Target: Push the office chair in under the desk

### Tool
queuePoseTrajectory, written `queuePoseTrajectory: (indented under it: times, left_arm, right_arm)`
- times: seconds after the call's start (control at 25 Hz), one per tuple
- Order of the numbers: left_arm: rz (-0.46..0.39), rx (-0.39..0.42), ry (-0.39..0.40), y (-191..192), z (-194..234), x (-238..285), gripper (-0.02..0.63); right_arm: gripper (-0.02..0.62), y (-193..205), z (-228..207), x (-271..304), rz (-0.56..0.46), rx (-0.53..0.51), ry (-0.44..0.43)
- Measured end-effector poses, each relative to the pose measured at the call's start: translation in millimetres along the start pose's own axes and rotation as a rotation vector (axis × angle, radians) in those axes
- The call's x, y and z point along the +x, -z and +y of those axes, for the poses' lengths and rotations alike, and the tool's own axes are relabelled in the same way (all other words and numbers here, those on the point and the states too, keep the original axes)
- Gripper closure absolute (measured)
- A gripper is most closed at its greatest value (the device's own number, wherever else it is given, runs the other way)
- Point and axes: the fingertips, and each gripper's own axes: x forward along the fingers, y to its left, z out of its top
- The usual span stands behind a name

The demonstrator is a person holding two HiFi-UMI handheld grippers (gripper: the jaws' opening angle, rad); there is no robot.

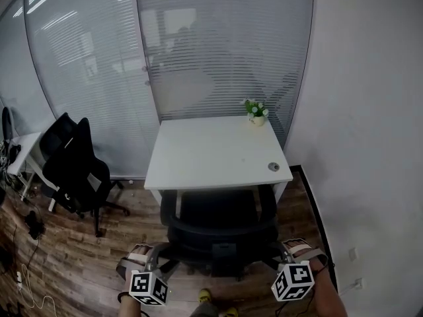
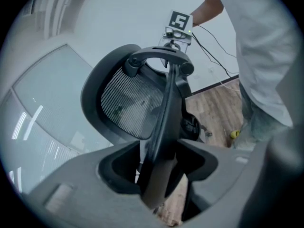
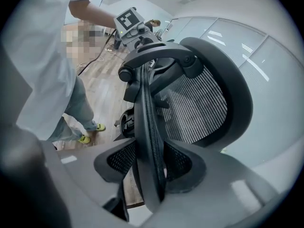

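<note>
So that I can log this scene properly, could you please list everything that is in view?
black mesh-backed office chair: one, black, before the desk, partly beneath it
white rectangular desk: one, white, against the glass partition
small green potted plant: one, green in a pale pot, desk's back right corner
round grey cable grommet: one, grey, desk's front right
second black office chair: one, black, at far left
brown wooden floor: one, brown, underfoot
yellow shoes: one clearly seen, yellow, bottom centre
left gripper: one, grey, jaws apart round the chair back's edge
right gripper: one, grey, closed on the chair back's other edge
</note>
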Motion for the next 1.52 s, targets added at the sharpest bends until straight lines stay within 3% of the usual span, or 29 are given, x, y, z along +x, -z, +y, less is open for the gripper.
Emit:
queuePoseTrajectory:
  times: [0.4,0.84,1.16,1.28,1.44,1.52]
  left_arm:
    - [0.044,-0.019,-0.054,-3.4,-1.2,1.8,0.347]
    - [0.009,-0.09,-0.09,-6.0,-0.9,-10.1,0.328]
    - [-0.075,-0.236,-0.149,-16.7,-4.4,-33.7,0.35]
    - [-0.098,-0.29,-0.184,-22.4,-9.3,-40.7,0.362]
    - [-0.165,-0.437,-0.244,-29.5,-11.2,-51.9,0.399]
    - [-0.203,-0.523,-0.276,-31.7,-11.1,-57.0,0.411]
  right_arm:
    - [0.417,2.1,3.4,-7.1,-0.009,-0.001,0.041]
    - [0.407,2.0,4.4,-22.6,-0.033,0.063,0.108]
    - [0.412,6.0,-2.2,-55.2,-0.137,0.233,0.248]
    - [0.446,7.9,0.2,-65.2,-0.185,0.336,0.288]
    - [0.471,7.3,3.6,-74.8,-0.248,0.447,0.346]
    - [0.512,9.4,5.2,-77.3,-0.262,0.483,0.375]
